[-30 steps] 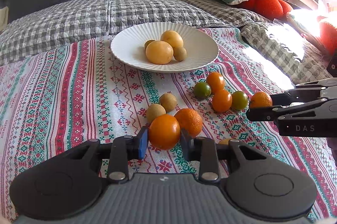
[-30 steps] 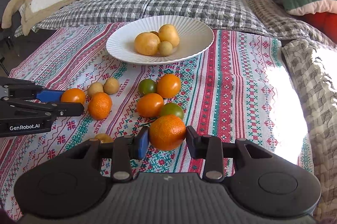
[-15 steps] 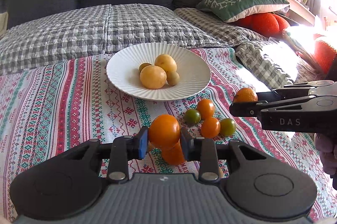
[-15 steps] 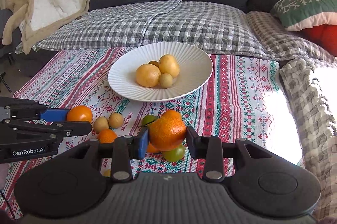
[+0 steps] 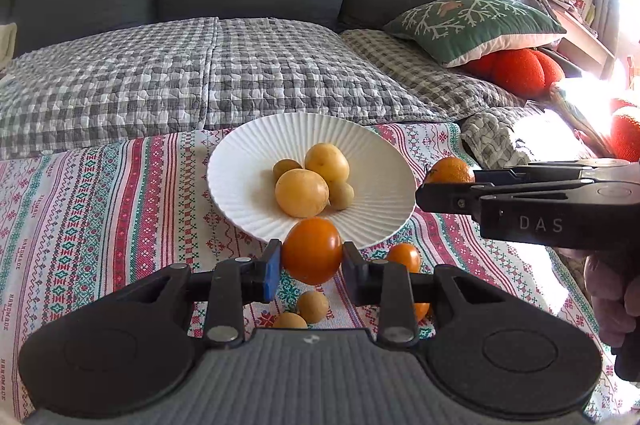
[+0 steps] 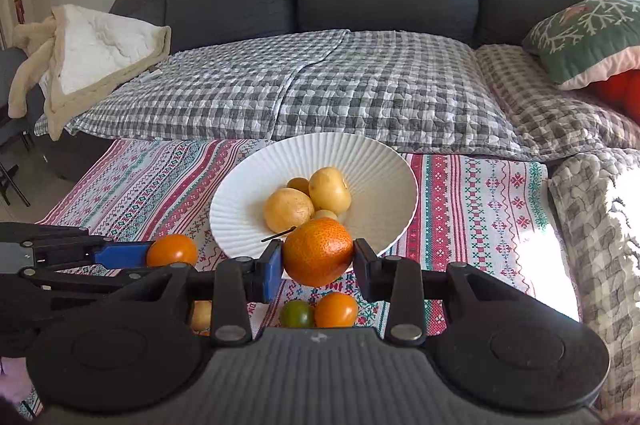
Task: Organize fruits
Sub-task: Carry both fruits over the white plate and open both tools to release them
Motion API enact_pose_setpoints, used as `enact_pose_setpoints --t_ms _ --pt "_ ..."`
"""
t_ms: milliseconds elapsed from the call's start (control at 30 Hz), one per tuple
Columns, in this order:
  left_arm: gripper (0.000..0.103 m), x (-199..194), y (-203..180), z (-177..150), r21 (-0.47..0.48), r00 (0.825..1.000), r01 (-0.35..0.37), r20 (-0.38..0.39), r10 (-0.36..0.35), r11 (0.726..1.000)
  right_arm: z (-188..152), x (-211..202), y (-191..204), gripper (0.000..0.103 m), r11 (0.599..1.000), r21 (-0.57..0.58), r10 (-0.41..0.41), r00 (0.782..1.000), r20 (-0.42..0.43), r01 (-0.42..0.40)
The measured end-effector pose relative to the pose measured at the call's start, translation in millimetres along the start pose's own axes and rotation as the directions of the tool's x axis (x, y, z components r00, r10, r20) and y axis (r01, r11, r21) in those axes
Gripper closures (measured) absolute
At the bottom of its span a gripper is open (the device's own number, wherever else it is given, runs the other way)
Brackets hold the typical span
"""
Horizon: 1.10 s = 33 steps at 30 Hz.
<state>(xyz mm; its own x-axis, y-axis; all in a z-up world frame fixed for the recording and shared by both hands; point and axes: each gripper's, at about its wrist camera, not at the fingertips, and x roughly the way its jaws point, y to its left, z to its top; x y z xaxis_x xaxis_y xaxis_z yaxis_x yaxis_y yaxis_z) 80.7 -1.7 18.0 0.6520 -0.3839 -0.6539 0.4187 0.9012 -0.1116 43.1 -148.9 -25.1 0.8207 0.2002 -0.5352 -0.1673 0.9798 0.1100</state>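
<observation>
Both grippers rose toward plate [image 5: 240,161] at 12 o'clock — left gripper [image 5: 311,267] clamped on tomato [image 5: 312,251], right gripper [image 6: 316,267] on mandarin [image 6: 318,251]; simultaneous drops could've knocked yellow fruits [image 6: 289,209] rolling.

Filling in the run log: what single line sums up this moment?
left tongs: shut on smooth orange fruit | right tongs: shut on mandarin | both: near white plate | plate: yellow fruits

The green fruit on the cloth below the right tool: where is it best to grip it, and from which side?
Grip the green fruit across its widest middle, coming from above. It is small and round, so no side is better by shape, but an orange fruit sits right against it; the tool's fingers should probably close along the line that avoids that neighbour.
</observation>
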Motion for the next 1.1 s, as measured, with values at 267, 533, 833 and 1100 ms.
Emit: enact_pose_setpoints --t_ms 267,533,833,1100 --pt "0.076 36 22 35 -0.046 1.000 0.018 -0.008 -0.018 0.999 8 26 -20 0.069 0.998 0.042 0.041 0.999 -0.014 -0.040" --pt "0.076 85 39 64 -0.132 0.999 0.038 -0.033 -0.043 0.991 7 55 -29 0.069 0.999 0.033 0.025 0.998 -0.058 -0.023" --pt "0.076 133 39 86 -0.139 0.996 0.057 -0.054 -0.065 0.989 10 70 -38 0.069 1.000 0.000 0.016 0.997 -0.076 -0.016" --pt "0.076 161 32 86 -0.129 0.992 0.070 -0.093 -0.083 0.989 10 81 -41 0.069 0.999 -0.030 0.035 0.997 -0.074 -0.037"
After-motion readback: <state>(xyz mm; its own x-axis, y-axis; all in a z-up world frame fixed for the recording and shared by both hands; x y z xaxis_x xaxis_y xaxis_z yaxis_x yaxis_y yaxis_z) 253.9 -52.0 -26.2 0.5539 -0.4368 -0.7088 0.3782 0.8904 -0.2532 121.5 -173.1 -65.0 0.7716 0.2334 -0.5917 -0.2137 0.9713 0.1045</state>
